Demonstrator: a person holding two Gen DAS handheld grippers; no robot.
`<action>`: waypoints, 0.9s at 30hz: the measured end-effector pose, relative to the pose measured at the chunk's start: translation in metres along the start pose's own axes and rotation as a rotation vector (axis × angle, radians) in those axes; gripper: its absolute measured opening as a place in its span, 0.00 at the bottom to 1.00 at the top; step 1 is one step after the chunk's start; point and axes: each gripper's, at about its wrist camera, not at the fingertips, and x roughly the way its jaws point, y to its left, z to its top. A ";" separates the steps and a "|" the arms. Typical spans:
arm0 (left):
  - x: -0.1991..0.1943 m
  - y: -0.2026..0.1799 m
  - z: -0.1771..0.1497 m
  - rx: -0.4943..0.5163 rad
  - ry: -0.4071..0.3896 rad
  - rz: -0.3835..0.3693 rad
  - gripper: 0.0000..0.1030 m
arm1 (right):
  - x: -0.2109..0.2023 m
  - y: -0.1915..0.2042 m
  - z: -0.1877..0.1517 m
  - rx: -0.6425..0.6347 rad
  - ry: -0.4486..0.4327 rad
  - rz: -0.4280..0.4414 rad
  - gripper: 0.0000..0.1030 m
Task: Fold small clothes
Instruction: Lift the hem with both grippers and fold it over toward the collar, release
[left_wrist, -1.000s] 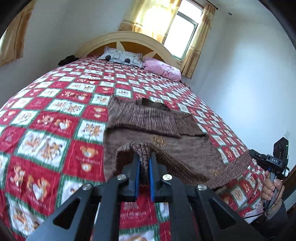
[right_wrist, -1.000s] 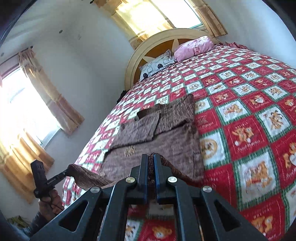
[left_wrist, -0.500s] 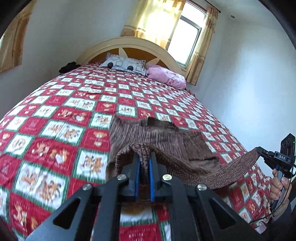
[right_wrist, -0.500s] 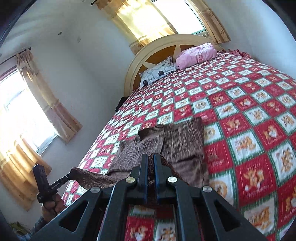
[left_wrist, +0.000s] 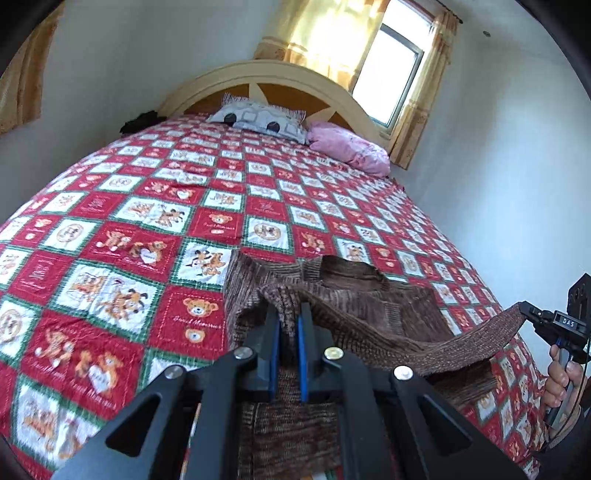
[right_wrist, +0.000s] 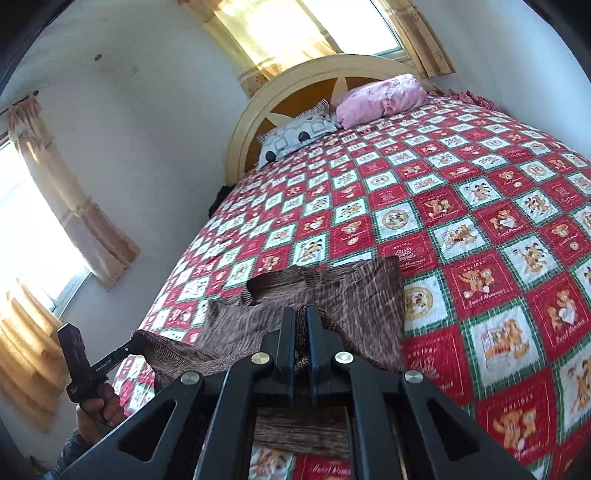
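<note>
A brown knit sweater (left_wrist: 369, 291) lies on the bed with its collar toward the headboard. Its lower hem is lifted off the bed and stretched as a band between both grippers. My left gripper (left_wrist: 288, 312) is shut on one hem corner, with knit bunched between the blue pads. In the same view my right gripper (left_wrist: 524, 310) is shut on the other corner, held by a hand (left_wrist: 559, 380). From the right wrist, the right gripper (right_wrist: 301, 314) pinches the sweater (right_wrist: 362, 291), and the left gripper (right_wrist: 133, 343) holds the far corner.
A red, green and white teddy-bear bedspread (left_wrist: 129, 240) covers the bed. A grey patterned pillow (left_wrist: 258, 118) and a pink pillow (left_wrist: 347, 147) lie against the cream headboard (left_wrist: 280, 74). A dark object (left_wrist: 142, 120) sits at the far left corner. White walls flank the bed.
Both grippers have carried the lifted hem forward toward the headboard, over the sweater's body. The lower part of the sweater now lies under the raised hem; the grips are unchanged.
</note>
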 end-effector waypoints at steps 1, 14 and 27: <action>0.008 0.002 0.002 -0.005 0.008 0.000 0.08 | 0.005 -0.001 0.003 0.001 0.002 -0.005 0.05; 0.082 0.016 0.018 -0.017 0.100 0.019 0.08 | 0.088 -0.045 0.033 0.061 0.090 -0.094 0.05; 0.126 0.029 0.029 -0.039 0.167 0.030 0.09 | 0.153 -0.080 0.053 0.117 0.169 -0.155 0.05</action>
